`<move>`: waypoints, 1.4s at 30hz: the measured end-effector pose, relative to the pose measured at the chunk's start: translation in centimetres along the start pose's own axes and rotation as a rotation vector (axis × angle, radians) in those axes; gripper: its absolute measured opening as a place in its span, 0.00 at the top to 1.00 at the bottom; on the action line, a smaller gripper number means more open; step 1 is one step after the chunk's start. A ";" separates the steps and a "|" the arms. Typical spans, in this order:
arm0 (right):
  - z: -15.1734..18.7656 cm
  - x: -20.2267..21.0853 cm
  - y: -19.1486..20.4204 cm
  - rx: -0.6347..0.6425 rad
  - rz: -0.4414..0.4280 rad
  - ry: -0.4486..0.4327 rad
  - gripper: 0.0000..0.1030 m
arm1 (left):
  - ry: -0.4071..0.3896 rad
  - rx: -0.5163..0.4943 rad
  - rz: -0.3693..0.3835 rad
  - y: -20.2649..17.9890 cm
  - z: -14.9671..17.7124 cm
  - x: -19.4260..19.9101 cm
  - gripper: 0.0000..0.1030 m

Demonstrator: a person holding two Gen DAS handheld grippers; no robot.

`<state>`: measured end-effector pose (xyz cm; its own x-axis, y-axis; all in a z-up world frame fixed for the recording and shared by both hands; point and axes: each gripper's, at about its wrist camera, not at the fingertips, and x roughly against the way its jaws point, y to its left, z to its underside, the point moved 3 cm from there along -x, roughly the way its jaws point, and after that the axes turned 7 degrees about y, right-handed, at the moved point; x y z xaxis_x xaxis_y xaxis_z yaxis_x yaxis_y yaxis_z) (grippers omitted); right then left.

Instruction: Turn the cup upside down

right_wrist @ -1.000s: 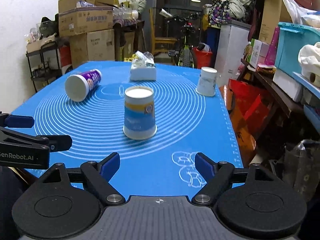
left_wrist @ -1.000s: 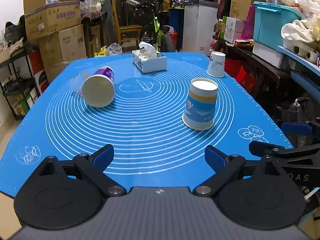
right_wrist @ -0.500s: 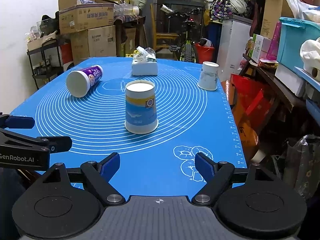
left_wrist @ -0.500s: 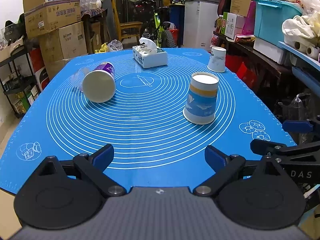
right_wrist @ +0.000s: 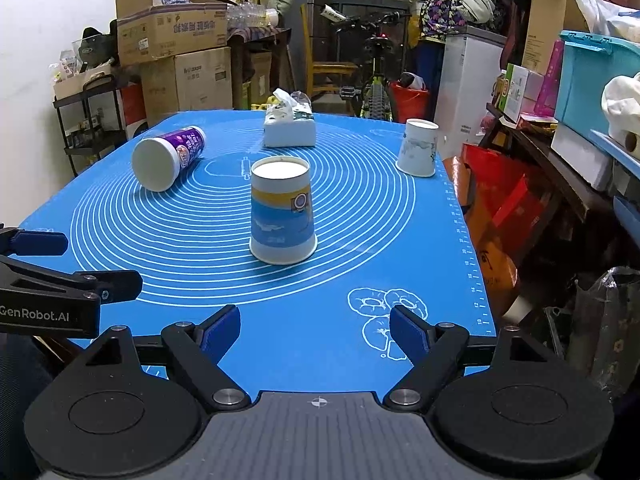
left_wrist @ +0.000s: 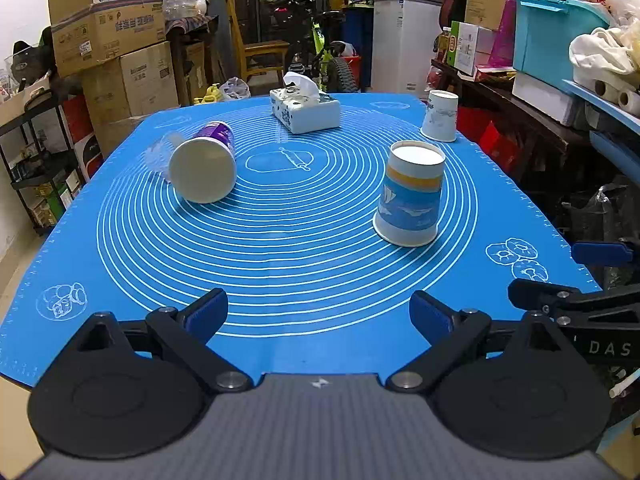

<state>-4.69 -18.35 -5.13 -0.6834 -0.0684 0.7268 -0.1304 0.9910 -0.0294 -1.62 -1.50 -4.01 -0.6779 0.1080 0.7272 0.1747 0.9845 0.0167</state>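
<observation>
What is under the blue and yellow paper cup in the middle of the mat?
The blue and yellow paper cup stands mouth-down on the blue silicone mat, base upward. Only the mat shows around its rim; its opaque wall hides whatever may be inside.

Both grippers, left gripper [left_wrist: 319, 316] and right gripper [right_wrist: 315, 330]: black linkage arms, blue finger pads [right_wrist: 220, 334], silver pivot screws, round black discs, grey ribbed base, white lettering.

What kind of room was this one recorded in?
Probably a home storage room or garage used as a workspace: stacked cardboard boxes, a parked bicycle and a white chest freezer crowd around a table covered by a blue baking mat.
</observation>
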 end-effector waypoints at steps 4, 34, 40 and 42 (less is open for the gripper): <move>0.1 -0.1 -0.1 -0.003 -0.001 0.006 0.18 | 0.002 0.004 0.002 0.1 0.0 0.0 0.06; 0.4 0.0 0.0 0.000 -0.001 0.007 0.18 | 0.004 -0.009 0.001 -0.5 -0.1 0.0 0.06; 0.4 0.1 0.0 0.000 -0.001 0.007 0.18 | 0.004 -0.009 0.001 -0.5 0.0 0.0 0.06; 0.4 0.1 0.0 -0.001 -0.001 0.007 0.18 | 0.006 -0.009 0.001 -0.5 0.0 0.0 0.06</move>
<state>-5.01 -18.42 -5.37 -0.6783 -0.0684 0.7316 -0.1301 0.9911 -0.0280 -1.68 -2.01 -4.00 -0.6737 0.1079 0.7311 0.1818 0.9831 0.0224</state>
